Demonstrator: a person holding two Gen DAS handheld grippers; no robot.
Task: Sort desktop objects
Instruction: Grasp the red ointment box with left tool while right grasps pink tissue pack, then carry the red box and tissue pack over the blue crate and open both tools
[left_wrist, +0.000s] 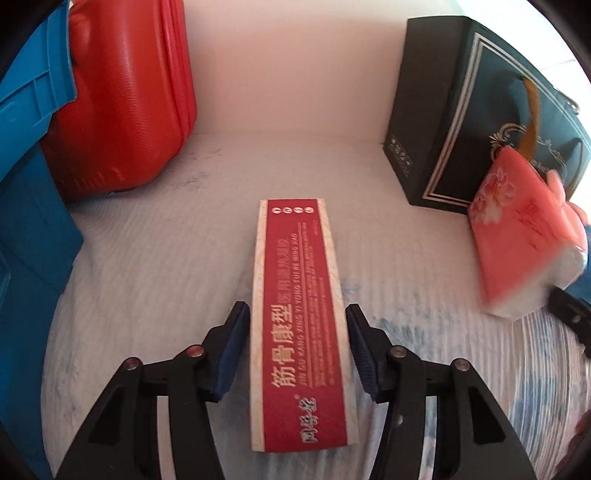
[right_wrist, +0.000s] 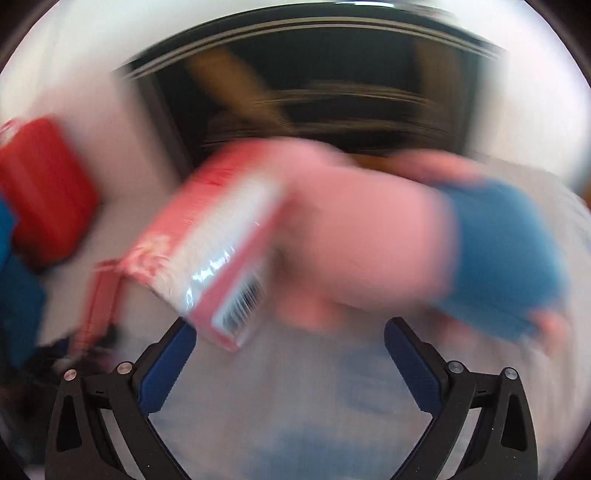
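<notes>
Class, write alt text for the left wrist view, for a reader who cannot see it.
A long red box lies flat on a white cloth between the left gripper's jaws, which flank it with a thin gap on each side. Behind stand a red case and a dark box; a pink tissue pack enters at right.

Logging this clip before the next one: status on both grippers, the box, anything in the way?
Left gripper straddles long red box, pads not clearly pressing. Right gripper open, empty. Bare hand holding pink tissue pack crosses ahead, blurred.
</notes>
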